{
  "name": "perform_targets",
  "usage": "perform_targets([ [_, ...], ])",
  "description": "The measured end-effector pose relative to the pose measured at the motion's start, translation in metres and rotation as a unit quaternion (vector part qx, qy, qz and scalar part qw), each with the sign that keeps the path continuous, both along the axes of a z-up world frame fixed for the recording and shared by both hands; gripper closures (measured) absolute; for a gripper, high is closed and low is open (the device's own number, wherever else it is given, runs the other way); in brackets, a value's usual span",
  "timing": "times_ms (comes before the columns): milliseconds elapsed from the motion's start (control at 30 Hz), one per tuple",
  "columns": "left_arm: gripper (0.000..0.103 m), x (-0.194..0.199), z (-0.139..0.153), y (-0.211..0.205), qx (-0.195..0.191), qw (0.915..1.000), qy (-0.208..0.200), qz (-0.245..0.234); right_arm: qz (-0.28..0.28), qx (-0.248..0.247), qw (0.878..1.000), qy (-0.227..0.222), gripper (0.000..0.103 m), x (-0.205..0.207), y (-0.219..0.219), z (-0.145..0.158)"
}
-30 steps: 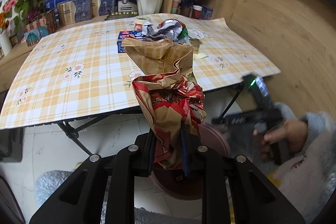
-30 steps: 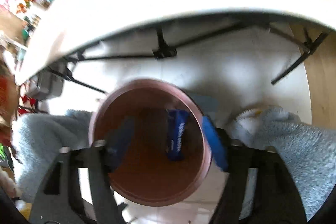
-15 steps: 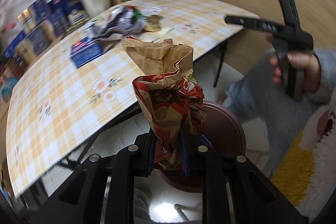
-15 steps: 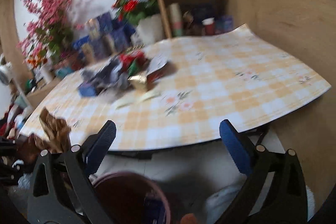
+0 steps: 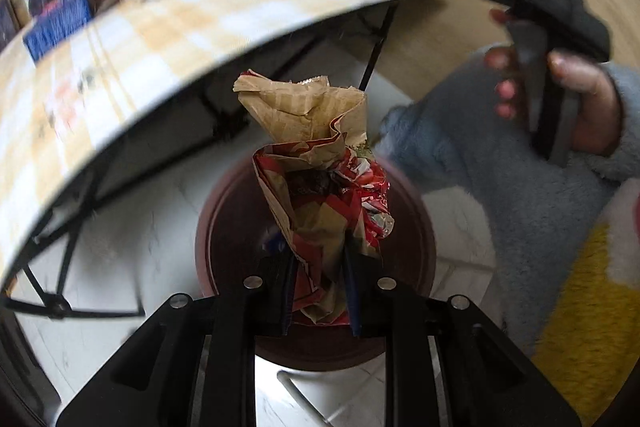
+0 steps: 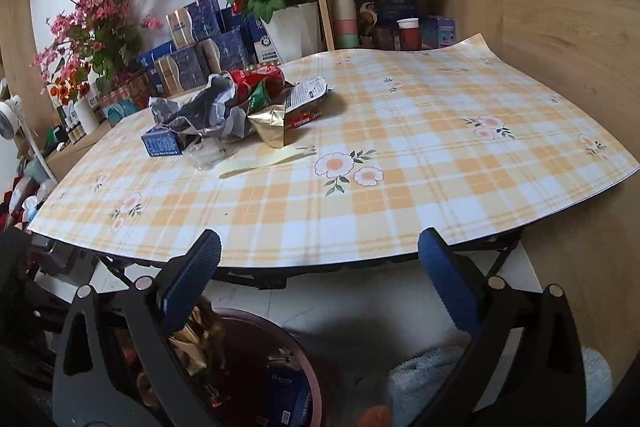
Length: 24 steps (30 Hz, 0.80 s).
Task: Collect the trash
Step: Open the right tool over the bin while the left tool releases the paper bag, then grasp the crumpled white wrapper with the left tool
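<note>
The left gripper has its jaws clamped on a crumpled bag, held over the bin, which holds a blue box. The right gripper gapes wide, empty. Beyond the bin, wrappers remain on the desk.

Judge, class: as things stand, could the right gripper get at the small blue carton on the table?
Probably yes: the right gripper is open and empty, facing the table; the blue carton lies uncovered beside the wrappers.
</note>
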<state>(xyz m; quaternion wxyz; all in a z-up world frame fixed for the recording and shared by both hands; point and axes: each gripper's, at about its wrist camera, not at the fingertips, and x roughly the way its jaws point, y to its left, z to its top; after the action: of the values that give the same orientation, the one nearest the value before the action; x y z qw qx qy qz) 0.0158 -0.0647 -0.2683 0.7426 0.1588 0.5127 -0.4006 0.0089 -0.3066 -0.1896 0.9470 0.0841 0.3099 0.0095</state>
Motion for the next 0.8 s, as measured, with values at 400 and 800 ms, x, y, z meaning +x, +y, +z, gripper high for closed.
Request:
perform_targets([
  [400,0.08,0.009,-0.017,-0.003,0.005,0.9994,0.028,0.02,0.007,-0.006,1.0,0.004,0.006,0.0,0.004,0.0],
  [800,0.025,0.02,0.028,0.037,-0.067,0.9854,-0.058,0.145,0.013,-0.004,1.0,0.006,0.006,0.001,0.005,-0.001],
])
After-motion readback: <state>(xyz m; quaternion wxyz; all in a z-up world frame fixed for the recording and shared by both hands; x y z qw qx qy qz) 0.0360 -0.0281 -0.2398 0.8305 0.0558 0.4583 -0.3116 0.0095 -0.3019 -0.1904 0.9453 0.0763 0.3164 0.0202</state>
